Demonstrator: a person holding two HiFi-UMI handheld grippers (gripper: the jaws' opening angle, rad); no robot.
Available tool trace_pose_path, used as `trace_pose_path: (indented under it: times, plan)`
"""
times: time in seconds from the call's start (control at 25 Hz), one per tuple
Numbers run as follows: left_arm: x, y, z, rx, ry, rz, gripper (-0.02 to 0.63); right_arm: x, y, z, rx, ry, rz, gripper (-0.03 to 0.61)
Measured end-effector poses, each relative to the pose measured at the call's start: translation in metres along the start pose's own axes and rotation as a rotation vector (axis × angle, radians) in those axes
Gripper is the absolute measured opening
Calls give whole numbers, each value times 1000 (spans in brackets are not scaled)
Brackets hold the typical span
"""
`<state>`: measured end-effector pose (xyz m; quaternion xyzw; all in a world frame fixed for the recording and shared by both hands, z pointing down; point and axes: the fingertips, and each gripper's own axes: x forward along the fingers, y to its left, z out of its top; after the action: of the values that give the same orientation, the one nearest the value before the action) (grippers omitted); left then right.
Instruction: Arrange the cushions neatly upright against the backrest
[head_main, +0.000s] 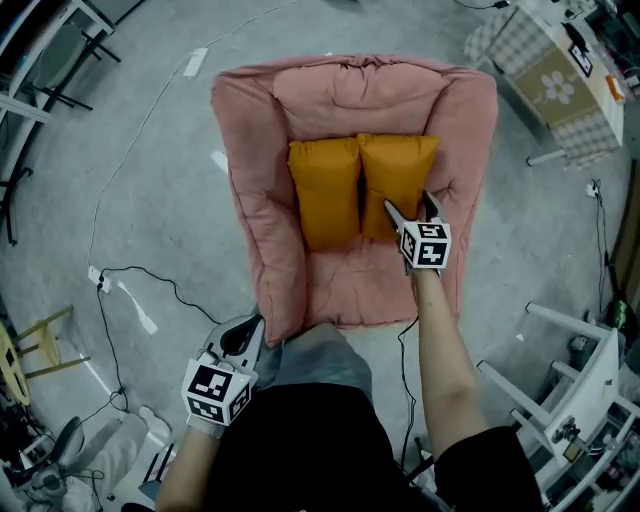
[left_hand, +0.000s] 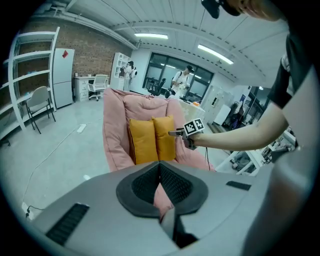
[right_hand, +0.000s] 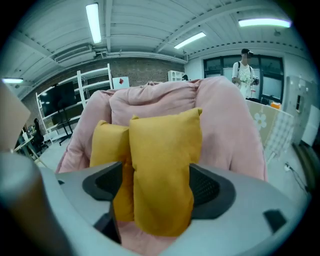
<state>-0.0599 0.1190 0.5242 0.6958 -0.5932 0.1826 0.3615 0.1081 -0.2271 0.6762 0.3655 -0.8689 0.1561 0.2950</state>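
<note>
A pink padded armchair (head_main: 262, 190) holds two orange cushions standing side by side against its backrest (head_main: 360, 88): the left cushion (head_main: 325, 192) and the right cushion (head_main: 398, 172). My right gripper (head_main: 408, 204) is at the lower right corner of the right cushion, jaws spread wide. In the right gripper view the right cushion (right_hand: 162, 165) fills the gap between the pads without being squeezed, and the left cushion (right_hand: 106, 145) leans beside it. My left gripper (head_main: 243, 338) hangs by the chair's front left corner, its jaws (left_hand: 160, 165) together and empty.
A table with a checked cloth (head_main: 545, 70) stands at the far right. Cables (head_main: 130, 280) trail over the grey floor to the left. A white frame (head_main: 585, 375) is at the near right and a yellow stool (head_main: 30, 340) at the left. People (left_hand: 180, 80) stand far behind.
</note>
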Motion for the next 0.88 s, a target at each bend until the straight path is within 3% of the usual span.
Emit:
trace_pose_path:
  times: [0.16,0.32,0.44,0.52,0.64,0.88]
  plan:
    - [-1,-10,9,2,-38,-22,12,-37,27,7,97,-41,23,401]
    - [0,-17,23,25,-72,-57,12,-84,50,17,215,-119,1,292]
    - [4,-21,37,54,-93,-95,12,-120,67,28,293,-182,-4,168]
    - [7,-22,52,84,-111,-130,12,-143,78,36,317,-217,1,84]
    - [12,-27,75,134,-132,-189,12,-176,94,48,319,-251,7,12]
    - [8,-51,104,209,-146,-317,12,-233,149,62,254,-262,48,9]
